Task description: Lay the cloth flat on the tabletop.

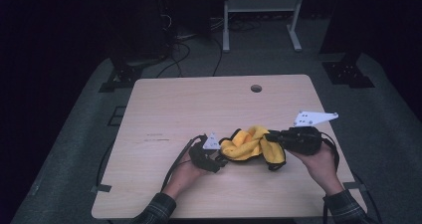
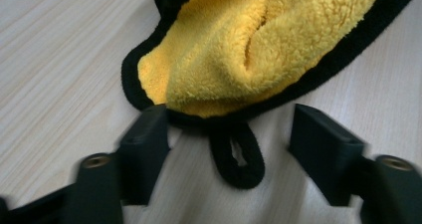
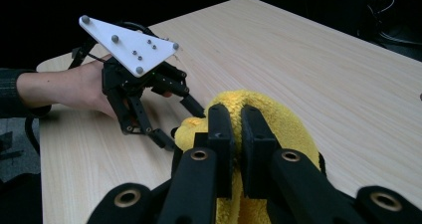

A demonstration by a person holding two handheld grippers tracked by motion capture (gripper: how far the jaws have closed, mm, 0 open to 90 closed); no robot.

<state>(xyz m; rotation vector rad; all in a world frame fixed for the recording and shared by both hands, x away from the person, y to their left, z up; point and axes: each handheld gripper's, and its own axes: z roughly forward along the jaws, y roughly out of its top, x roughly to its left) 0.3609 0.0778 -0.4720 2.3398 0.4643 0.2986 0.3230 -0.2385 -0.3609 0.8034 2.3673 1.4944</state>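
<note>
The room was dark around a pale wood desk (image 1: 164, 109), with cables trailing over a grey floor behind it and a white metal frame standing farther back. A yellow fleece cloth (image 1: 249, 143) edged in black lay bunched near the front middle of the desk, between the person's two hands.

The right claw (image 3: 237, 134) was clamped narrow on a fold of the cloth, its two black jaws pinching the yellow pile from the right side and holding that part slightly raised. The left claw (image 2: 231, 134) sat low over the desk at the cloth's left end, its jaws about half apart and not pressing on anything. In the left gripper view the black hem ran across just ahead of them, and a small black hanging loop (image 2: 235, 157) lay flat on the wood between the jaws, pointing back toward the claw. The left jaw's tip appeared to touch the hem; the right jaw stood clear of it.

The coming move seemed to turn on that corner: the cloth lay straight ahead of the left claw, its bunched length running across toward the right hand, so the left claw was plainly the nearer one to take the free end.
</note>
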